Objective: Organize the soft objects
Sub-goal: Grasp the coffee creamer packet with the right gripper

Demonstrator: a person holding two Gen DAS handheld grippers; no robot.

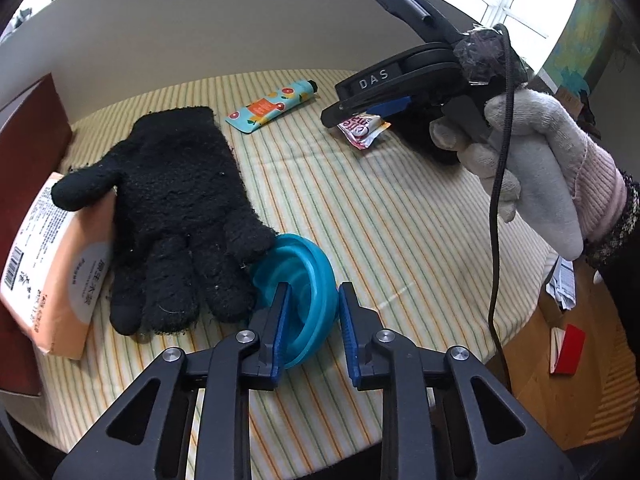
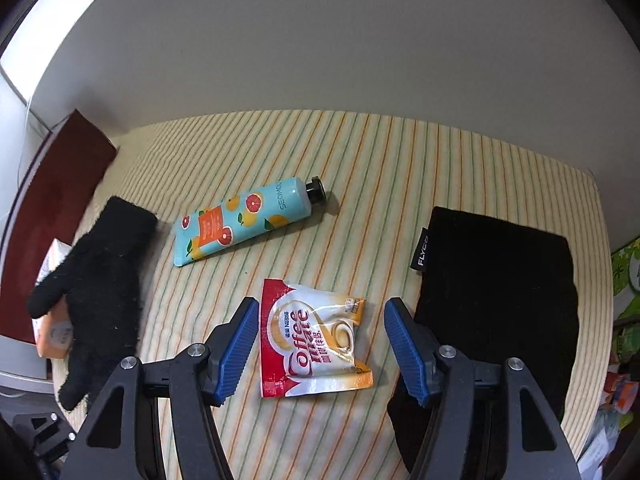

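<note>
Striped cloth point(image 2: 360, 168) covers my table. My left gripper point(image 1: 311, 312) clamps the blue collapsible bowl point(image 1: 304, 280); my right gripper point(image 2: 320, 332) hangs spread around the creamer sachet point(image 2: 316, 340).

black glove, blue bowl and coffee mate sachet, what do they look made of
Black glove: fuzzy knit, matte, with loose fibres at the edges. Blue bowl: looks like translucent silicone or soft plastic, smooth with stepped rings, maybe collapsible. Coffee Mate sachet: glossy printed plastic film, creased and glinting.
</note>
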